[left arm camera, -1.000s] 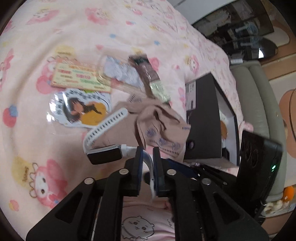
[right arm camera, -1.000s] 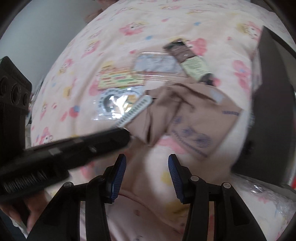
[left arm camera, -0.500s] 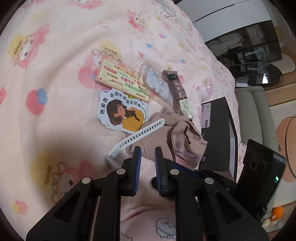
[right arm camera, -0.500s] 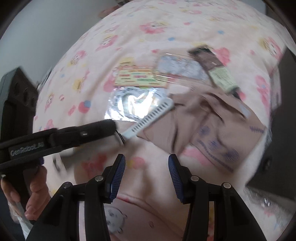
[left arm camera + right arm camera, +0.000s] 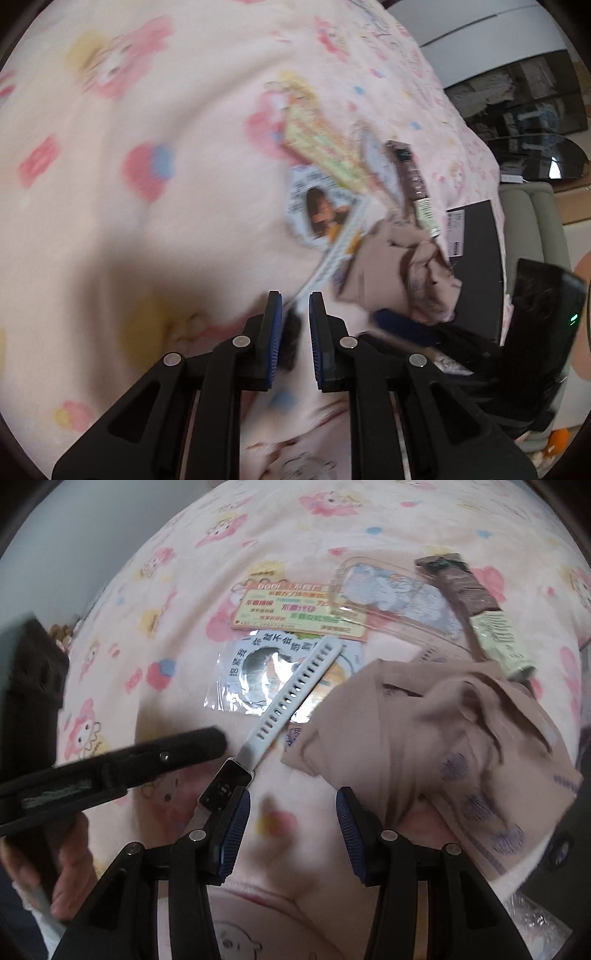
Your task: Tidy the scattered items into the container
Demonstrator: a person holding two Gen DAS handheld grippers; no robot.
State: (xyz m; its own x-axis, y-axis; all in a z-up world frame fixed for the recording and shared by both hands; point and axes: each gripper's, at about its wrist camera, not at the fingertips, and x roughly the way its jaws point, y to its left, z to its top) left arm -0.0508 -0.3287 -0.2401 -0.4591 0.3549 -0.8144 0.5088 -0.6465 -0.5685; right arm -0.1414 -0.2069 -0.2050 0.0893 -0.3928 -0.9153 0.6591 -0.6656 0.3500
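A white-strapped watch (image 5: 295, 686) lies flat on the pink blanket, its black face (image 5: 229, 779) just beyond my right gripper's left finger. My right gripper (image 5: 291, 808) stands open over bare blanket, between the watch and a crumpled tan cloth (image 5: 443, 738). My left gripper (image 5: 295, 306) hovers above the watch's face end, its jaws only a narrow slit apart with nothing pinched. The strap (image 5: 332, 258) runs away from its tips. Beyond lie a round sticker (image 5: 255, 668), a yellow card (image 5: 295, 609), a clear phone case (image 5: 391, 590) and a snack bar (image 5: 476, 602). The black box (image 5: 476, 258) sits right of the cloth.
A person's hand (image 5: 70, 867) holds the left gripper (image 5: 218, 740), which reaches in from the left. A grey sofa (image 5: 528, 221) stands past the bed's edge. Crinkled clear plastic (image 5: 535, 923) lies at the lower right. Open blanket stretches to the left of the items.
A second ago my left gripper held the watch by its strap. The watch now lies on the blanket and the gripper has swung left and lower. My right gripper has come down nearer the watch.
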